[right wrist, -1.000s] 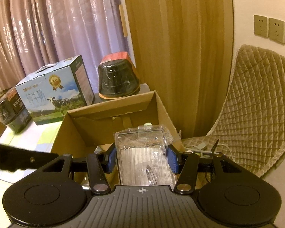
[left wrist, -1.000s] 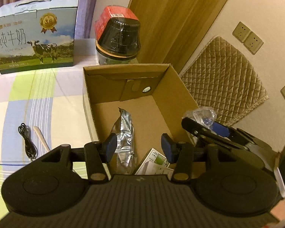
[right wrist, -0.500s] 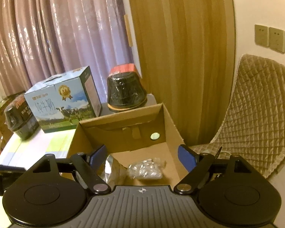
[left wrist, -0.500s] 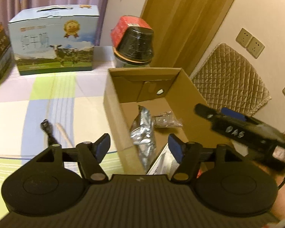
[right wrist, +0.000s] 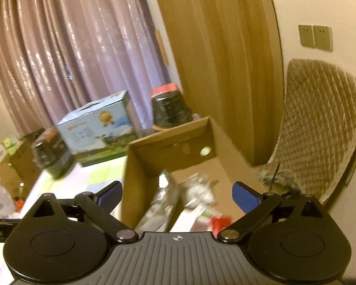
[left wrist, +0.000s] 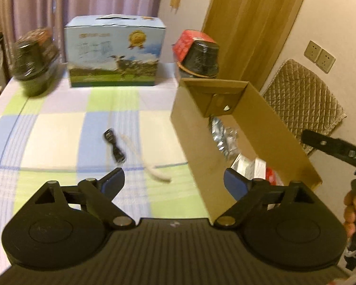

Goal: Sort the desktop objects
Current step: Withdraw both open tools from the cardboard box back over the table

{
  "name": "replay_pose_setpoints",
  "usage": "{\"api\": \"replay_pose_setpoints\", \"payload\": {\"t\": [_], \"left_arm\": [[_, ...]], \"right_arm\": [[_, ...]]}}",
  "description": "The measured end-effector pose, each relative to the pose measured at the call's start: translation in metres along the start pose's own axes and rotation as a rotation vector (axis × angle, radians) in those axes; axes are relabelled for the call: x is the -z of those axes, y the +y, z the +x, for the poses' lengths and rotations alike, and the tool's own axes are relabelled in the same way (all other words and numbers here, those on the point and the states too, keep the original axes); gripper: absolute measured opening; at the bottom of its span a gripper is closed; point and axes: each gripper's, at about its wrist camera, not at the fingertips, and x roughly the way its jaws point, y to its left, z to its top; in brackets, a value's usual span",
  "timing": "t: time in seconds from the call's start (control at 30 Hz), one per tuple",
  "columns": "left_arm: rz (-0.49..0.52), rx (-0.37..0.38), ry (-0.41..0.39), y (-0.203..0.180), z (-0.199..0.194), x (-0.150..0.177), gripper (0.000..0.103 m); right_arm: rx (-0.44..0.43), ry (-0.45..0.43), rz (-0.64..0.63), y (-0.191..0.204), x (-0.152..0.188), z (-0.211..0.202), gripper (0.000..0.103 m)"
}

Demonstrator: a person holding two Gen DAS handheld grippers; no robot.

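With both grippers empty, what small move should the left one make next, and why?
Probably lower the open left gripper toward the black cable on the checked tablecloth. The cable and the white stick beside it lie outside the cardboard box, which already holds several items.

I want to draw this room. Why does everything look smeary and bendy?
Left wrist view: motion blur smears the milk box and the dark jar. Right wrist view: blur smears the things in the cardboard box; the fisheye lens curves the curtains. Both look dim and yellowish.
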Motion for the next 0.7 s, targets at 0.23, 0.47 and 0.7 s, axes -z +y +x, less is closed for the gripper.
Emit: {"api": "replay_pose_setpoints", "payload": {"t": [0.23,0.47,0.7], "left_arm": [[-0.099,-0.032,0.039,0.046,-0.036,0.057,0.095],[-0.126,-0.108,0.072,0.083,-0.058,0.096,0.097],[-0.126,-0.145,0.071,0.099,-0.072,0.107,0.099]], "right_arm": [[-0.058,0.051,0.041,0.034,0.057,-0.036,0.101],[-0.079,0.139,-0.008,0.065,0.097,-0.047,0.101],[-0.108,0.168,-0.064,0.09,0.105,-0.05,0.101]]}}
